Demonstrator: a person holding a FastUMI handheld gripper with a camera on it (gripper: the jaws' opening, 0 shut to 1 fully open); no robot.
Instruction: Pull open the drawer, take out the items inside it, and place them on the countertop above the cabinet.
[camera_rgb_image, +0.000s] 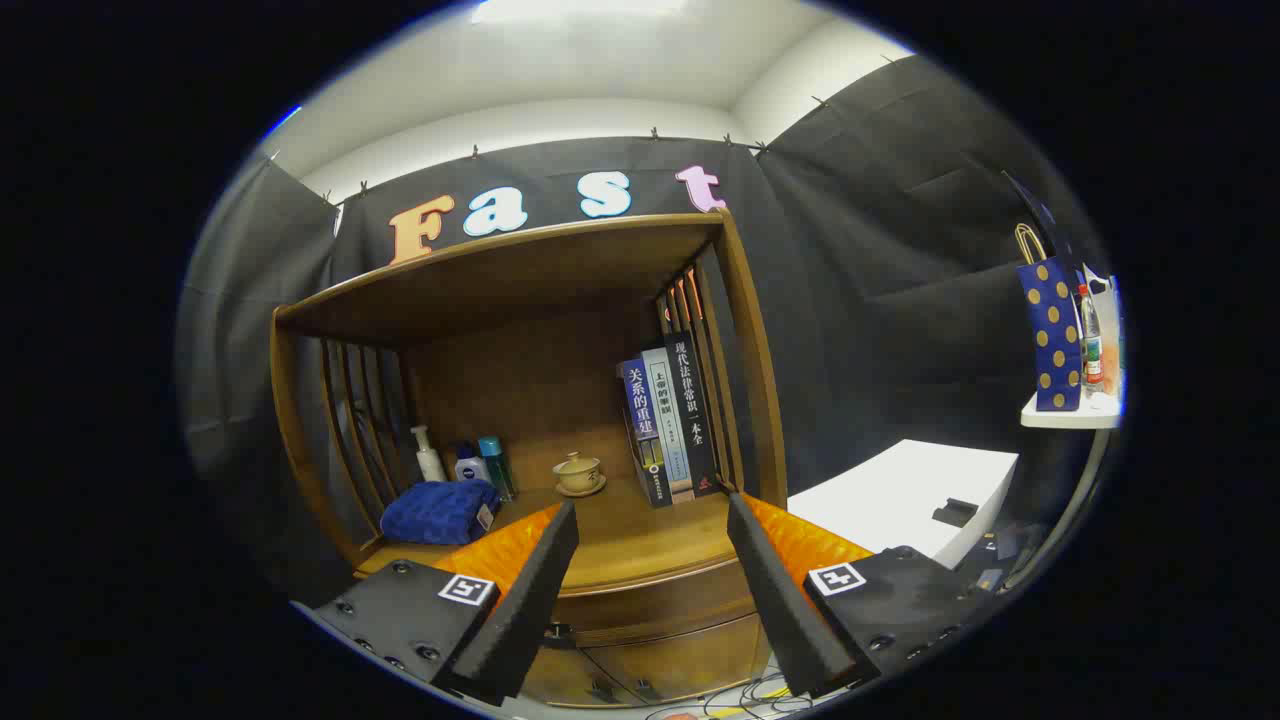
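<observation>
- The three upright books (668, 425) on the wooden cabinet (560, 300) carry Chinese titles down their spines: the dark blue one reads 关系的重建, the black one 现代法律常识一本全; the pale middle spine is too small to read.
- A small white-and-blue jar (470, 467) stands at the cabinet's back left corner; its label cannot be made out. Beside it are a white pump bottle (429, 455) and a teal bottle (495, 465).
- Each finger mount of the gripper (652, 518) bears a square black-and-white marker tag.
- The fingers are spread wide apart, nothing between them, pinching nothing. Their black foam tips hang just in front of the cabinet's countertop (625, 545), one toward each side of its front edge.
- The countertop has bare wood across its middle and front, between the folded blue towel (440, 510) at its left and the books at its right. A lidded tea bowl on a saucer (579, 473) sits toward the back centre.
- Slatted side walls and a top board close in the shelf space above the countertop.
- The drawer (650, 605) lies directly under the countertop's front edge, below the fingertips. It is a curved brown wooden front, flush and closed; its contents are hidden.
- Below the drawer are two cabinet doors (640, 665) with small dark handles.
- To the cabinet's right stands a white box-like surface (900, 500), and farther right a small white shelf (1070, 412) with a dotted blue gift bag (1052, 335).
</observation>
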